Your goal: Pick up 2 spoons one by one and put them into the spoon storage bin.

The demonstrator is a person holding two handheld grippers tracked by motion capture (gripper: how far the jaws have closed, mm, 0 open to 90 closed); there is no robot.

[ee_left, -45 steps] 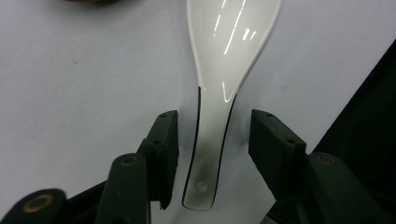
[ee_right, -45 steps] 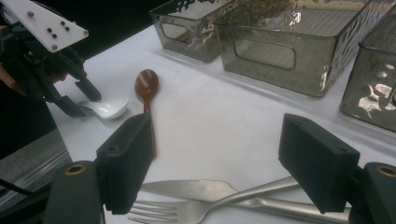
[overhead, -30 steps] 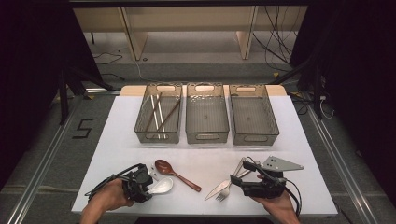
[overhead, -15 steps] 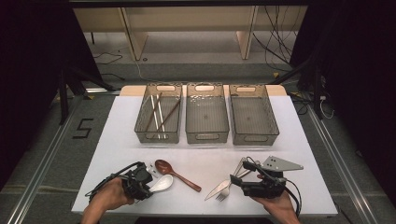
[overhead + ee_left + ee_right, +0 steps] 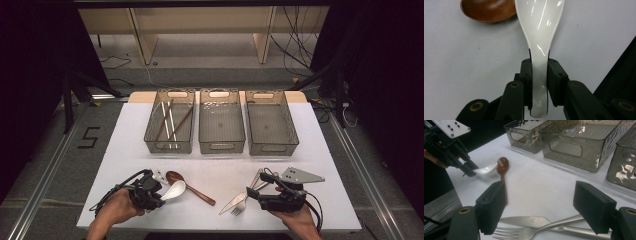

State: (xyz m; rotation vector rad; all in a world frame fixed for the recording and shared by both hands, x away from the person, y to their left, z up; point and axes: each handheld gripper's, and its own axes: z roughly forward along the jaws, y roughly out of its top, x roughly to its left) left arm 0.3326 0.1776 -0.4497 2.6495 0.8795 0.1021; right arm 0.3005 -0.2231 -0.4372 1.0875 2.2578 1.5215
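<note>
Lower left of the high view: the left gripper (image 5: pixel 159 196) pinched the handle of a white spoon (image 5: pixel 540 37), its jaws having just closed, beside a wooden spoon (image 5: pixel 187 186). Lower right, the right gripper (image 5: pixel 541 205) stood w/ jaws spread above a fork (image 5: pixel 529 231) & knife (image 5: pixel 524 220).

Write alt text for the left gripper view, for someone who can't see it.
The left gripper has its two black fingers closed on the handle of a glossy white ceramic soup spoon, whose bowl points away over the white table. The bowl of a brown wooden spoon lies beside it at the upper left.
</note>
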